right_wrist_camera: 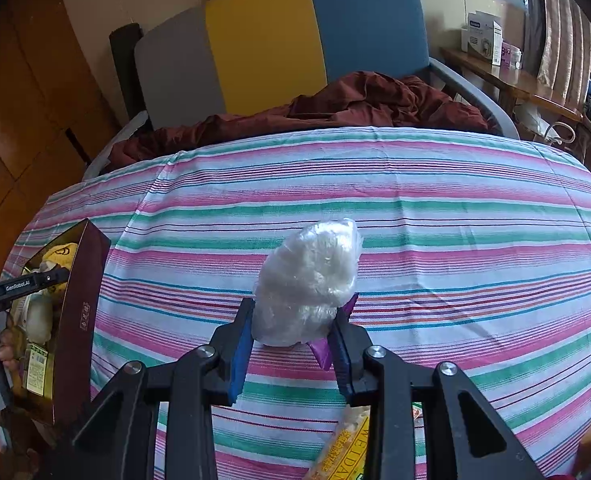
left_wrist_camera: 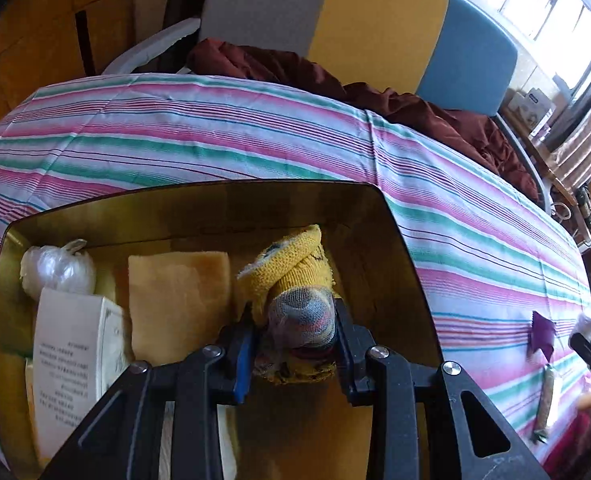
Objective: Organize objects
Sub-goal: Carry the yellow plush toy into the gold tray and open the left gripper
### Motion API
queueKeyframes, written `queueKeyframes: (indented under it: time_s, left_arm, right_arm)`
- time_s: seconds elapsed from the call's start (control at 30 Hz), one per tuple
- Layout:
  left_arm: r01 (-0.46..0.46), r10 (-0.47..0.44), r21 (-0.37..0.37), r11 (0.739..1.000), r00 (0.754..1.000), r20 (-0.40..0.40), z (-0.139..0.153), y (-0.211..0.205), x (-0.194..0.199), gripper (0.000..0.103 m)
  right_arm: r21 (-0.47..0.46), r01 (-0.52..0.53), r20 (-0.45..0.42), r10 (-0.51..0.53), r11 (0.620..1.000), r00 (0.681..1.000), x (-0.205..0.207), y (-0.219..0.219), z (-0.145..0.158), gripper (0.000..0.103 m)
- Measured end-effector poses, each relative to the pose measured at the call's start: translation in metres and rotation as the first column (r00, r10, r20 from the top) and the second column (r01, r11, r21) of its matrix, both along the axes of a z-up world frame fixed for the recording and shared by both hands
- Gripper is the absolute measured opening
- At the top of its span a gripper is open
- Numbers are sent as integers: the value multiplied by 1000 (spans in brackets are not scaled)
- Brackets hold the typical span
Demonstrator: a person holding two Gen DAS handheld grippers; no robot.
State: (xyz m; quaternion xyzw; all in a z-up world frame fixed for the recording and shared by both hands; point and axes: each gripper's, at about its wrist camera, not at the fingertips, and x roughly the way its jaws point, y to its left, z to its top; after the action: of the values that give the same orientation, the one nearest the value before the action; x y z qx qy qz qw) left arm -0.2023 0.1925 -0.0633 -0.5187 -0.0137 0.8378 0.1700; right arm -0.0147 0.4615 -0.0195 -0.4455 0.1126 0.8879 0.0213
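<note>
Over the open gold-lined cardboard box (left_wrist_camera: pixel 199 208) w/ dark maroon outer walls, at the left end of the striped pink-green-white cloth-covered bench (left_wrist_camera: pixel 255 128), the left claw (left_wrist_camera: pixel 295 340) is pinching a rolled yellow knitted sock w/ a grey worn toe (left_wrist_camera: pixel 295 280), jaws pressed tight on the grey end; it hangs just inside the box, prob. so it can drop among what's already packed: a folded pale yellow sponge cloth (left_wrist_camera: pixel 179 300), a white printed paper leaflet (left_wrist_camera: pixel 71 360), a small clear-plastic-wrapped white bundle (left_wrist_camera: pixel 57 268). Further right, above bare cloth, the right claw (right_wrist_camera: pixel 295 340) is pinching a second crinkly clear-plastic-wrapped white lump (right_wrist_camera: pixel 307 280), w/ a scrap of purple foil wrapper (right_wrist_camera: pixel 323 354) caught against the right pad; I'd guess it's waiting its turn for the box. Can't tell if the lump touches the cloth or is lifted. Hard to make out: what's inside either plastic wrap; the leaflet's print is too small to read. A yellow printed snack packet (right_wrist_camera: pixel 343 448) is cut off behind the right claw's frame, label only partly legible. The box floor under the sock is hidden by the left claw. A person's hand (right_wrist_camera: pixel 3 354) is at the frame edge by the box, mostly cut off.
</note>
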Motion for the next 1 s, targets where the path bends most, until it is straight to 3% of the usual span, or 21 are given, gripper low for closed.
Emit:
queueKeyframes:
  time_s: [0.3, 0.53, 0.73, 1.0]
  left_arm:
    - [-3, 2, -35, 999, 1000, -16, -9, 6, -13, 35]
    - [-23, 22, -57, 998, 1000, -22, -6, 5, -16, 46]
    - [-14, 3, -87, 996, 991, -135, 22, -1, 10, 50]
    - [-9, -4, -48, 999, 965, -263, 62, -26, 64, 54]
  right_arm:
    - [11, -5, 16, 5, 1000, 1000, -1, -1, -4, 34]
    - [12, 0, 18, 0, 1000, 1000, -2, -1, -4, 34]
    - [15, 1, 19, -1, 1000, 1000, -2, 0, -4, 34]
    - [40, -7, 36, 5, 999, 999, -2, -7, -8, 34]
